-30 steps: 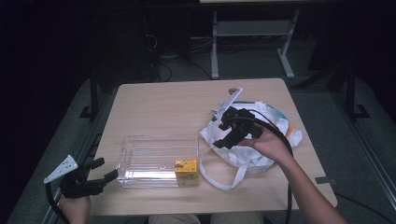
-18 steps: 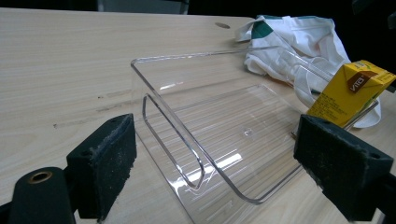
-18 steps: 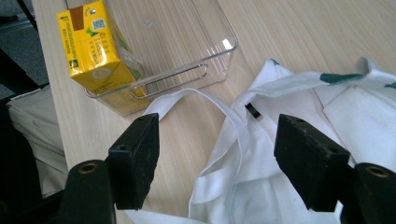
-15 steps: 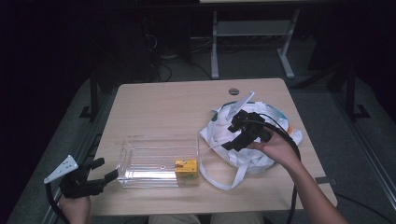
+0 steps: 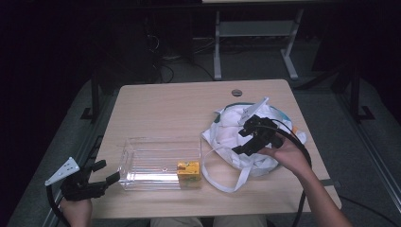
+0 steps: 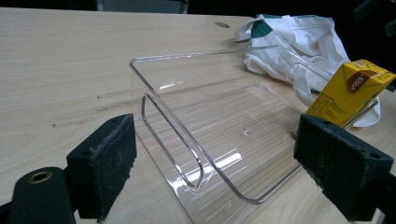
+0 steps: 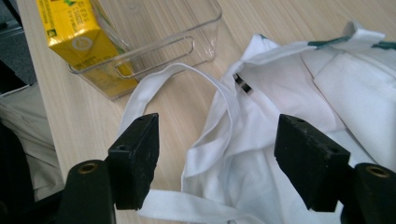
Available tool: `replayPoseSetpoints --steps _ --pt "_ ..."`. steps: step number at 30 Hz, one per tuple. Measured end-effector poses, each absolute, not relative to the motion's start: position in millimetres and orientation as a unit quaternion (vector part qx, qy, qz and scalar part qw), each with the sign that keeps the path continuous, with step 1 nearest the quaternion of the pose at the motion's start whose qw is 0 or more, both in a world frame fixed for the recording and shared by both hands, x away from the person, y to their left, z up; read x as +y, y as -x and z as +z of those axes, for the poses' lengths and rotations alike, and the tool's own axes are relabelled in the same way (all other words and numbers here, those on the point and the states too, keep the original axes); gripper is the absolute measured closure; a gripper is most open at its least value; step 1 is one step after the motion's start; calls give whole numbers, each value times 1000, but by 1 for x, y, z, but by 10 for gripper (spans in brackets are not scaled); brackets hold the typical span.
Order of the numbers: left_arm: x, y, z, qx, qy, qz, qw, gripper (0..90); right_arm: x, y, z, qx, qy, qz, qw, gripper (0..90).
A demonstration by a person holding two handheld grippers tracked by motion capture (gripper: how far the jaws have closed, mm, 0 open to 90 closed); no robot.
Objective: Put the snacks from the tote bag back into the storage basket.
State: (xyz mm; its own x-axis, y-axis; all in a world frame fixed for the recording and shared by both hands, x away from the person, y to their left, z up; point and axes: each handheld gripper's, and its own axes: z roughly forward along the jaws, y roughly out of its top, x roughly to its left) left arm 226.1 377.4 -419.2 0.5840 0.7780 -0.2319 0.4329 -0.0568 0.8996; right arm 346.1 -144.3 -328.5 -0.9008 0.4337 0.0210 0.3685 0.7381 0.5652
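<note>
White cloth tote bag (image 5: 246, 142) with green trim lies crumpled on the right part of the light wooden tabletop (image 5: 179, 109), and my right tool (image 5: 247, 140) hangs just over it, jaws spread wide and gripping nothing. In the right gripper view the two black foam-faced jaws frame the bag's rumpled white folds (image 7: 289, 107), and one long white strap (image 7: 154, 88) loops out over the wood toward the near edge.

Nearest to me on the left, my left tool (image 5: 103, 172) sits at the near left corner of the tabletop, released as well, its jaws well apart and holding nothing. It points at the short end of the clear plastic rectangular bin (image 5: 156, 163), which stands just beyond the jaw tips; in the left gripper view the bin's near wall with its cut-out handle (image 6: 173, 135) lies between the two jaws, and I cannot tell whether either jaw touches it.

Inside the bin, at its end nearest the bag, a small yellow drink carton (image 5: 188, 169) leans against the wall. In the left gripper view the carton (image 6: 348, 91) stands tilted at the bin's far corner, with the bag just beyond it.

Farther off, a small round grey grommet (image 5: 237, 92) sits in the tabletop near its far edge, well apart from everything else.
</note>
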Motion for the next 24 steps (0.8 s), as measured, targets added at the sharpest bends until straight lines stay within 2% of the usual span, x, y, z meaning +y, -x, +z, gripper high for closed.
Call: replayPoseSetpoints --steps 24 --pt "375 -226 -420 421 -712 156 540 127 -189 -333 -351 912 -271 302 58 300"
